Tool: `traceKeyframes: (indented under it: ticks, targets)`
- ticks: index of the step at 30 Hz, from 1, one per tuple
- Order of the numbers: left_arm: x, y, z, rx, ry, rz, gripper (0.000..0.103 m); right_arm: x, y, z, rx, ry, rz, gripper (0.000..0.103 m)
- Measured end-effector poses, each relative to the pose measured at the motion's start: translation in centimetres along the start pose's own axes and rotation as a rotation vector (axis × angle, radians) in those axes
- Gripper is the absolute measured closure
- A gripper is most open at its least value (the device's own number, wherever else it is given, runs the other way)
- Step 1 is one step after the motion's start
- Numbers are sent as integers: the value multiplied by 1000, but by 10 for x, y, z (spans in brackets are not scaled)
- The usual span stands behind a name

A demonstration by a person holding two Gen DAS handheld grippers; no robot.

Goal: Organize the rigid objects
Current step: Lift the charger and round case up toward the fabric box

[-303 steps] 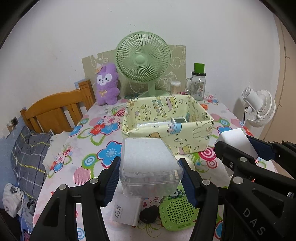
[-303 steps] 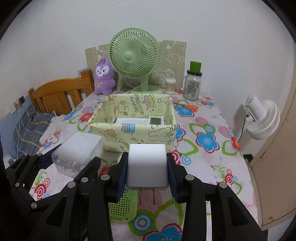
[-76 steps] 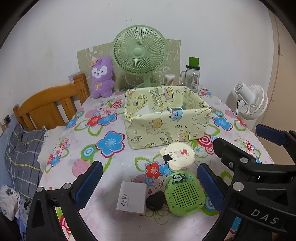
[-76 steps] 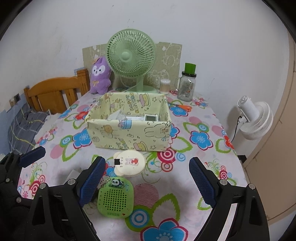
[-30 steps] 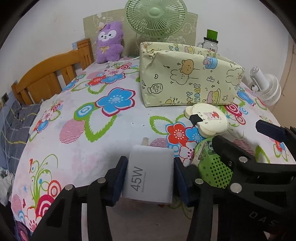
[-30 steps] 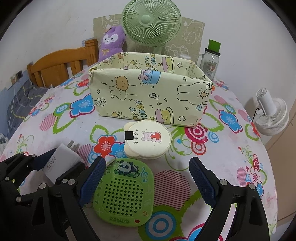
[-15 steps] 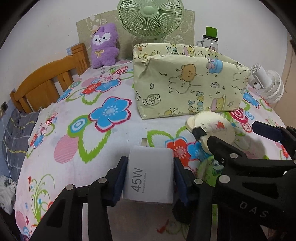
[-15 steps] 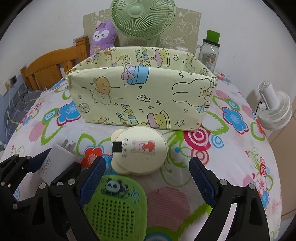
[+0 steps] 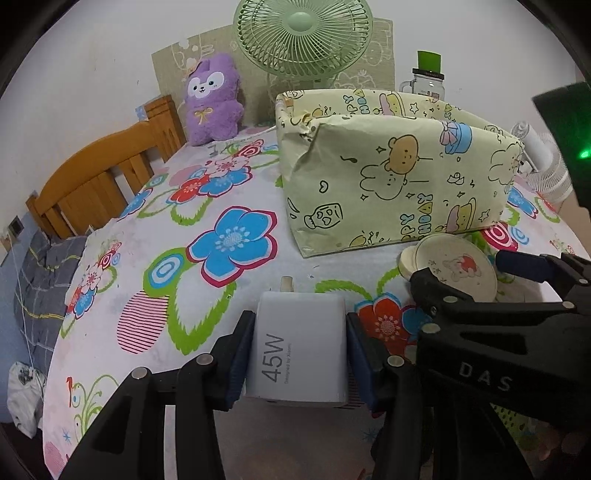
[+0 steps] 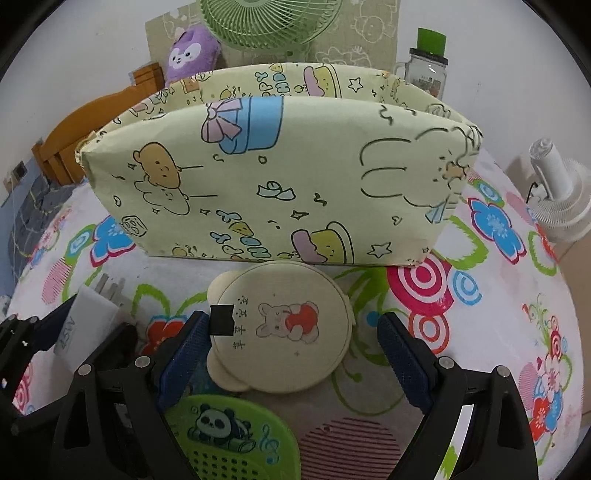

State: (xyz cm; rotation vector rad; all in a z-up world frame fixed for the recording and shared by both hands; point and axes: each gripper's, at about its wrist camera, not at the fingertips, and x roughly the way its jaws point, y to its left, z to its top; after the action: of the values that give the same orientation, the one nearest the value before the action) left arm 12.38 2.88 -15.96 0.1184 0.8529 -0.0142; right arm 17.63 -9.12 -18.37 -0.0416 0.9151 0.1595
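Two items in play, both small & rigid. Biggest nearby: fabric box, soft-sided, open top, sits on the table just behind the round case. Case looks like light hard plastic, smooth lid, prob slippery; best taken across its width at the rim, not by the little ears. It lies flat on the cloth betw the right gripper, whose jaws stand wide either side, left pad about at the edge, right pad apart, no squeeze yet. White charger: compact, dense-ish, flat smooth sides, prongs pointing away; left gripper is clamped on its two flat faces, solid hold. Green speaker lies nearest the right gripper. Surface: floral tablecloth, thin, may slide. Room: fan, plush toy, jar, wooden headboard, white wall.
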Motion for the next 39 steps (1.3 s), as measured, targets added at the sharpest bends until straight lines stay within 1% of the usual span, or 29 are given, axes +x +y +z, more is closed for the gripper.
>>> traceKeyframes:
  ticks: [1, 3, 7, 9, 13, 17, 26, 39]
  targets:
    - [1, -1, 0, 4, 4, -1, 54, 1, 1, 1, -9, 0, -8, 13]
    - [1, -2, 0, 11, 6, 0, 54, -1, 9, 1, -38, -10, -9, 23]
    - [0, -2, 0, 6, 7, -10, 54, -2, 10, 1, -29, -5, -18, 24]
    - [-1, -2, -1, -2, 13, -27, 54, -4, 9, 1, -21, -2, -25, 24]
    - [-6, -4, -2, -14, 18, -51, 54, -14, 6, -3, -22, -24, -49, 24]
    - [-16, -9, -3, -9, 3, -54, 54, -28, -1, -9, -10, -38, -48, 24]
    - [-41, -16, -2, -15, -35, -61, 54, -59, -10, -11, 4, -89, -53, 24]
    - [-66, -30, 4, -18, -66, -51, 54, -97, -18, -18, 11, -144, -40, 24]
